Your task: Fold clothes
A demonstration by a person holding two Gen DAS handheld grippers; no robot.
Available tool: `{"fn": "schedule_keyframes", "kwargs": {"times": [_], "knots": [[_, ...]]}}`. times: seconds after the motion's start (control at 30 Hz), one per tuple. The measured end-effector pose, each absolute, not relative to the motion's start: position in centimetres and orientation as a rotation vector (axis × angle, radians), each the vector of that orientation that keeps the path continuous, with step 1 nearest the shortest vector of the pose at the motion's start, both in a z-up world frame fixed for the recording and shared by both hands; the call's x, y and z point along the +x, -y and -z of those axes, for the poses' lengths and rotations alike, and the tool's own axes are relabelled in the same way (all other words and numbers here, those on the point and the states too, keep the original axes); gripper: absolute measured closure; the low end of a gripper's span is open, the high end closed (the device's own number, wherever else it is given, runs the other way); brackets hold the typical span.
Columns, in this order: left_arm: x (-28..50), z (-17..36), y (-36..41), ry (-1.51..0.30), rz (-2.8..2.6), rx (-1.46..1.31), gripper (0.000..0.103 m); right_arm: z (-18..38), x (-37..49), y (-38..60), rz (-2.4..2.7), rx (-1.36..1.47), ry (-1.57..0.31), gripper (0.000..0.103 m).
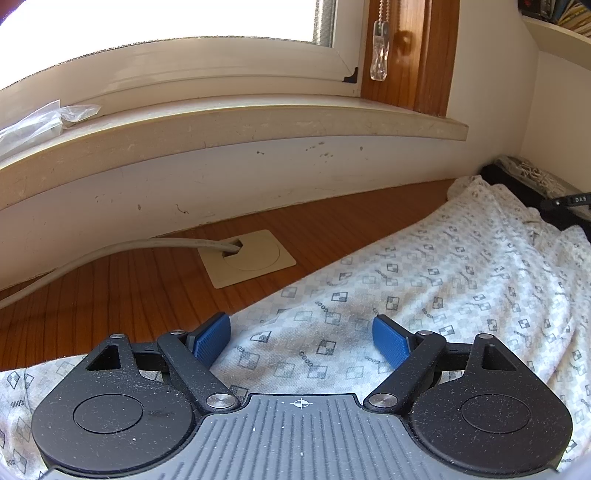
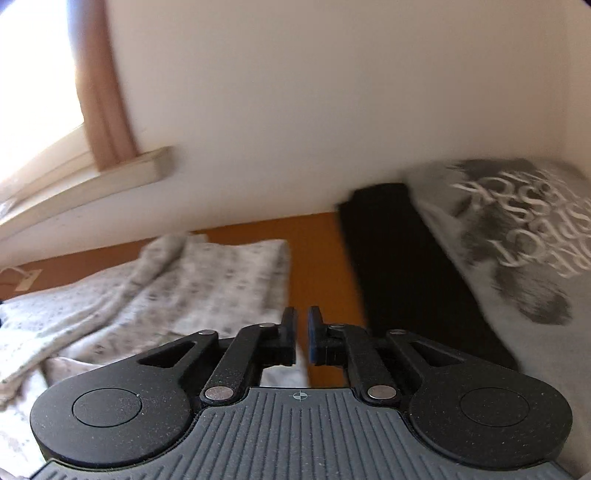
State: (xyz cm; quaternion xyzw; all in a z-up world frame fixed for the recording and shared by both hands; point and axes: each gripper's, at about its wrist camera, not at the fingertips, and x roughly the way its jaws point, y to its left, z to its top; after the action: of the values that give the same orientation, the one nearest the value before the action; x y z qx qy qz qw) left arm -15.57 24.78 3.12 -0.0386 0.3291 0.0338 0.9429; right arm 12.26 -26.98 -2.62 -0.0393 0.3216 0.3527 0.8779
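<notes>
Patterned white garment (image 1: pixel 424 288) lies spread across wooden desk (image 1: pixel 110 295).

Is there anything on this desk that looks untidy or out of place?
The patterned white garment lies rumpled, not flat, and one edge reaches onto a black object in the corner. The wall under the windowsill shows dark scuff marks.

Bright window (image 1: pixel 166 18) — stone sill (image 1: pixel 240 125), wooden desk (image 1: pixel 110 288).

I counted one white patterned garment (image 1: pixel 424 288) beneath my wide-spread left jaws, and one black folded item (image 2: pixel 417 266) plus one grey printed shirt (image 2: pixel 517 240) to the right of my narrow right jaws. One cable (image 1: pixel 110 254) and one grommet plate (image 1: pixel 247 256) lay ahead of my left jaws.
</notes>
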Motion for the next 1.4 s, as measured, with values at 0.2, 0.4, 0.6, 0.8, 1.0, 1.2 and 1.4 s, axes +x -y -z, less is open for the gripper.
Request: {"fn": "schedule_keyframes", "kwargs": {"times": [0.2,0.4,0.6,0.8,1.0,1.2,1.4], "knots": [[-15.5,-3.1,-24.8,-0.675,-0.068,-0.078,0.017,3.4,11.9,24.9,-0.717,-0.212,-0.664,0.094],[-15.5,-3.1,-24.8,-0.676,-0.069,-0.076,0.017,2.1,10.6,28.4,-0.659,-0.144,-0.607,0.082],[-15.4,-3.1,-24.8,-0.674,-0.068,-0.071,0.016,1.7,7.1,34.5,-0.633,0.075,-0.644,0.049],[-15.4,-3.0,-24.7,-0.675,-0.069,-0.067,0.016,3.2,5.2,37.9,-0.647,0.367,-0.705,0.047],[-15.5,-3.0,-24.7,-0.675,-0.070,-0.065,0.016,4.2,5.4,35.8,-0.703,0.415,-0.754,0.045],[-15.5,-3.0,-24.7,-0.674,-0.069,-0.067,0.016,4.8,6.5,34.2,-0.677,0.371,-0.743,0.089],[-15.5,-3.0,-24.8,-0.673,-0.067,-0.071,0.016,5.4,6.9,35.0,-0.638,0.383,-0.712,0.093]]}}
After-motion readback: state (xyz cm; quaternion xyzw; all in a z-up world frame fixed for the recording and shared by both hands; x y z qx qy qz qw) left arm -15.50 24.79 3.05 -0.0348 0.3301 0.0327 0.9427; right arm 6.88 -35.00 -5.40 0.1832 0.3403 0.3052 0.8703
